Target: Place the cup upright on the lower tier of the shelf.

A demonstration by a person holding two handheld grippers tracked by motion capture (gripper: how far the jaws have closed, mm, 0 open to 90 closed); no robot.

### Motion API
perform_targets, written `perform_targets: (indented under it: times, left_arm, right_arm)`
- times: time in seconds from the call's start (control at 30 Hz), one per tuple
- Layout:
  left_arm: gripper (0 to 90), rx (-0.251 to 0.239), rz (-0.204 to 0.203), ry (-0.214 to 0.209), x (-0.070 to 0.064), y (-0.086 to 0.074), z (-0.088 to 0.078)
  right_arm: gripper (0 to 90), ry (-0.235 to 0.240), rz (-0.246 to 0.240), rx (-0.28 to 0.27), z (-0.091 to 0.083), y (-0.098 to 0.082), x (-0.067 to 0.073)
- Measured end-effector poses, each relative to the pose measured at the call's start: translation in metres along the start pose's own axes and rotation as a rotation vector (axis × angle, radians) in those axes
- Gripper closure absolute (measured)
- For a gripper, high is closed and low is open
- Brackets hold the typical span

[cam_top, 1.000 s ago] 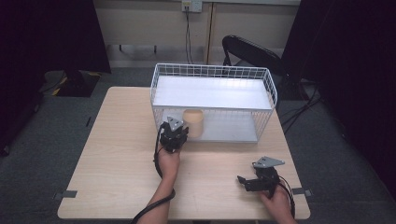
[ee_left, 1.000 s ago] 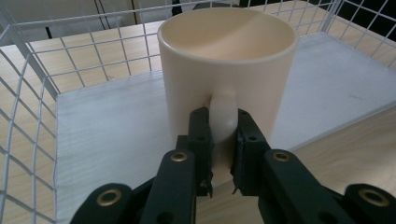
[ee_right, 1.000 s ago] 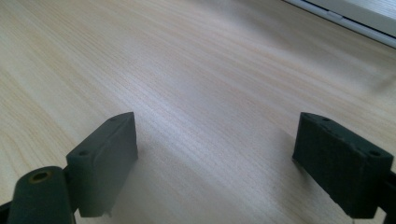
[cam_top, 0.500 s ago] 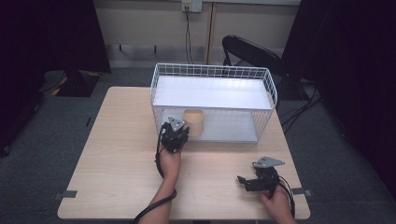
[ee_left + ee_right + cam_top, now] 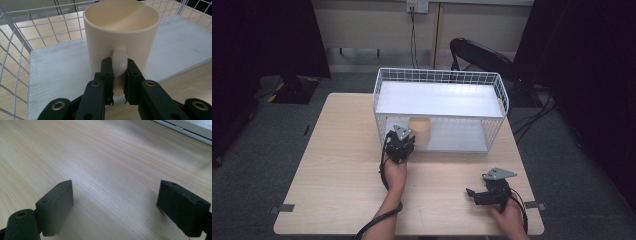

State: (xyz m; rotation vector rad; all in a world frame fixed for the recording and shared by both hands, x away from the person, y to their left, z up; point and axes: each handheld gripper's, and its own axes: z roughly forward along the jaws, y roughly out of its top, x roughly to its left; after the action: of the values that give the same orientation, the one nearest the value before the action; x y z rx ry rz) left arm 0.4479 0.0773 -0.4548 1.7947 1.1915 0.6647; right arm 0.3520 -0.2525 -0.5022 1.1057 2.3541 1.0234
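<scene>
Left gripper view: left gripper (image 5: 118, 86) clamps the cream mug (image 5: 121, 32) by its handle (image 5: 119, 72), keeping it upright inside the wire basket (image 5: 504, 102). Right gripper (image 5: 115, 207) idles, jaws wide, holding nothing, over the table (image 5: 105, 157).

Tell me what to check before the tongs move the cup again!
1. Left tongs shut on the cup handle: ok, both pads press its sides.
2. Cup upright: ok, its mouth faces up.
3. Cup on the shelf inside the basket: ok, it stands near the front left corner in the high view.
4. Basket wires clear of the cup: ok, the front looks open where the tongs come in.
5. Right tongs out of the way: ok, open and empty over the table, apart from the basket.
6. Anything inside the cup: cannot tell, the bottom is hidden.
</scene>
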Motion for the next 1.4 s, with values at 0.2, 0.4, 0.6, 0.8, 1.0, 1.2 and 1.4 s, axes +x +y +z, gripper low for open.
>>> perform_targets:
  times: [0.2,0.4,0.6,0.8,1.0,1.2,1.4]
  left_arm:
    - [80.1,-0.005,-0.011,0.001,-0.001,0.000,0.003]
    - [80.1,-0.001,-0.003,0.008,-0.001,0.000,0.005]
    - [80.0,-0.004,-0.007,0.010,-0.002,0.000,0.007]
    - [80.0,0.010,0.007,0.003,-0.001,0.001,0.007]
    - [78.8,-0.005,-0.030,-0.006,0.000,0.000,0.008]
    - [59.6,0.024,-0.057,-0.023,0.008,-0.004,0.007]
    - [46.5,0.024,-0.057,-0.037,0.010,-0.009,0.003]
  right_arm:
    - [12.8,0.000,0.000,0.000,0.000,0.000,0.000]
    - [12.8,0.000,0.000,0.000,0.000,0.000,0.000]
    - [12.8,0.000,0.000,0.000,0.000,0.000,0.000]
    - [12.8,0.000,0.000,0.000,0.000,0.000,0.000]
    - [12.8,0.000,0.000,0.000,0.000,0.000,0.000]
    - [12.8,0.000,0.000,0.000,0.000,0.000,0.000]
    - [12.8,0.000,0.000,0.000,0.000,0.000,0.000]
